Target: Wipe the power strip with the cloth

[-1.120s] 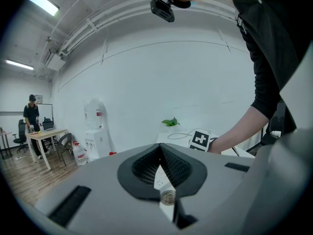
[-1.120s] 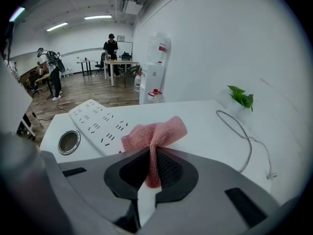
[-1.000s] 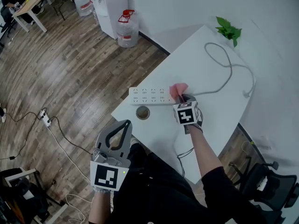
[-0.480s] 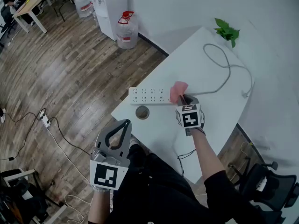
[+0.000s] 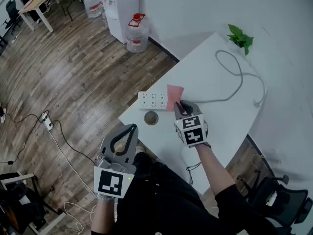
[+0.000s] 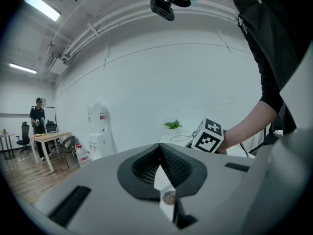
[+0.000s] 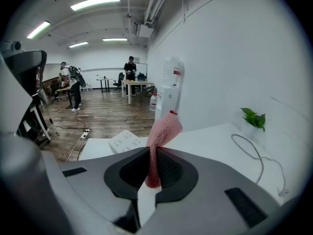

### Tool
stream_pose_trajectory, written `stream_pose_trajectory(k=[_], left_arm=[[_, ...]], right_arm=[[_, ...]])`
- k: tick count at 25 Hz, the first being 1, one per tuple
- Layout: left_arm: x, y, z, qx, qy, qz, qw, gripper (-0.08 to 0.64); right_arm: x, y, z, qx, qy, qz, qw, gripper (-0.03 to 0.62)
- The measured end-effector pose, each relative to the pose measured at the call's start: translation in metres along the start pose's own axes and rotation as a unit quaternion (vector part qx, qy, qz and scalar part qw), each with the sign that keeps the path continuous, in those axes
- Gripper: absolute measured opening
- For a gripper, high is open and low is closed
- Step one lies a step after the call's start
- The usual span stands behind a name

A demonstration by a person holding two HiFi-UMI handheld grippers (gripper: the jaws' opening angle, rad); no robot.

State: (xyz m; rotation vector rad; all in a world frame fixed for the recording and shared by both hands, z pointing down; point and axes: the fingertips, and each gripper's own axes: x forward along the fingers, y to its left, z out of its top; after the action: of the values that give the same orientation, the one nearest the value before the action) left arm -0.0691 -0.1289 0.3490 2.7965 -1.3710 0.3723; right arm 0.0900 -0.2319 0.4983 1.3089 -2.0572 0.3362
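At power strip end, right tongs pinch cloth, forearm extended.

Over the last second I've pulled the right gripper back toward me and a bit left, and the pink cloth pinched in it came along. It was bunched up at the cable end of the power strip. Now it looks flatter and hides more of the sockets.
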Motion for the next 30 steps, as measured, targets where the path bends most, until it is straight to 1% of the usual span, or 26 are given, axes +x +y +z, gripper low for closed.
stream_pose_trajectory(k=[3, 6, 9, 12, 16, 19, 22, 30], left_arm=[[-0.005, 0.003, -0.001, -0.001, 0.002, 0.009, 1.0, 0.014], [-0.011, 0.007, -0.004, -0.002, 0.004, 0.018, 0.9998, 0.014], [-0.016, 0.012, -0.006, -0.003, 0.007, 0.029, 0.9995, 0.014], [-0.021, 0.016, -0.007, -0.003, 0.01, 0.042, 0.9991, 0.014], [-0.029, 0.024, -0.013, -0.005, 0.016, 0.06, 0.9981, 0.014], [-0.035, 0.029, -0.017, -0.008, 0.022, 0.069, 0.9973, 0.014], [-0.04, 0.031, -0.02, -0.01, 0.024, 0.075, 0.9968, 0.014], [-0.039, 0.033, -0.023, -0.014, 0.027, 0.077, 0.9965, 0.014]], right_arm=[[0.004, 0.038, 0.014, -0.022, -0.008, 0.041, 0.999, 0.051], [0.014, 0.077, 0.018, -0.05, -0.006, 0.082, 0.995, 0.051], [0.025, 0.115, 0.021, -0.082, -0.001, 0.117, 0.99, 0.051], [0.034, 0.147, 0.02, -0.104, 0.004, 0.15, 0.983, 0.051], [0.045, 0.179, 0.011, -0.133, 0.016, 0.18, 0.975, 0.051], [0.054, 0.191, 0.001, -0.147, 0.03, 0.189, 0.97, 0.051], [0.061, 0.195, -0.007, -0.15, 0.041, 0.189, 0.969, 0.051], [0.074, 0.179, -0.014, -0.142, 0.054, 0.168, 0.974, 0.051]])
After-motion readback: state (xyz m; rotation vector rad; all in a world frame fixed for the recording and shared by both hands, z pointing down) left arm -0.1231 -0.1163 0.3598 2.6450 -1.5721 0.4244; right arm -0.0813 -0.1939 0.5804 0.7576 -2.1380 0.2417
